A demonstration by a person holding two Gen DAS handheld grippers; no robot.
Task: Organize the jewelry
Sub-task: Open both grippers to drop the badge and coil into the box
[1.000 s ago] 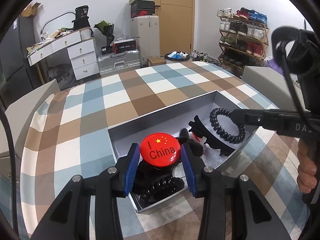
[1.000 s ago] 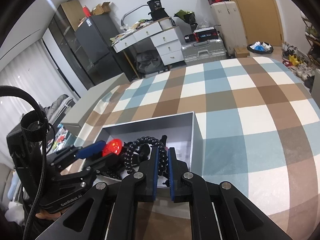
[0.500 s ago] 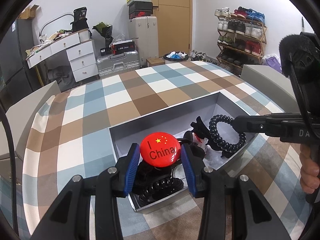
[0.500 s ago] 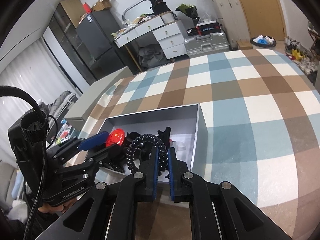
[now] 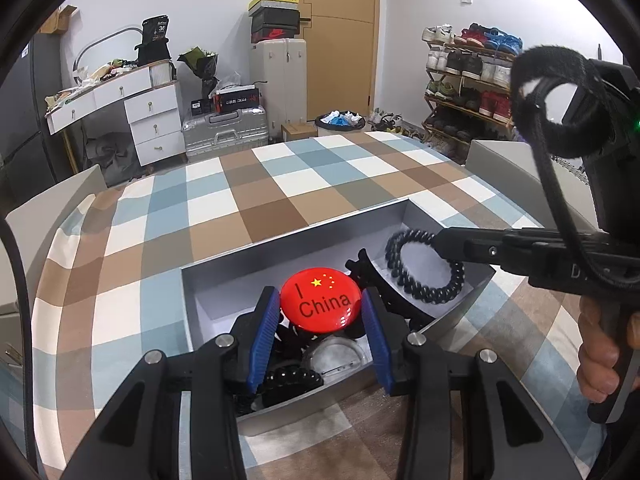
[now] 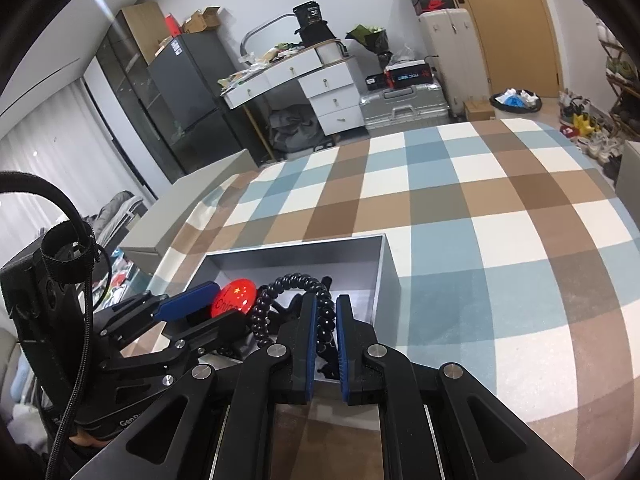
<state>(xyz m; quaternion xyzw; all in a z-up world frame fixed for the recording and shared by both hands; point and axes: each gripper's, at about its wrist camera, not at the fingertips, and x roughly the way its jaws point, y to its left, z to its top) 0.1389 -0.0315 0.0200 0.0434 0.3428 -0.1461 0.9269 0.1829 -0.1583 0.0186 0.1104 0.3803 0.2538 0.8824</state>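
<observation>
- Left gripper [image 5: 320,312], angled down over the open grey rectangular box [image 5: 288,240], clamps the round red glossy badge [image 5: 320,306].
- Right gripper [image 6: 325,332], tilted likewise, pinches the black beaded bracelet [image 6: 294,286] above the box.

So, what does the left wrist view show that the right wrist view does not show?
Only the left wrist view: the words on the red badge, a clear round piece in the box under it, the full shoe rack, and the hand holding the right gripper.

Only the right wrist view: the dark fridge, the curtain, and the bead bracelet pinched between blue fingers.

Both: the grey box, the badge, the bracelet, the checked cloth.
</observation>
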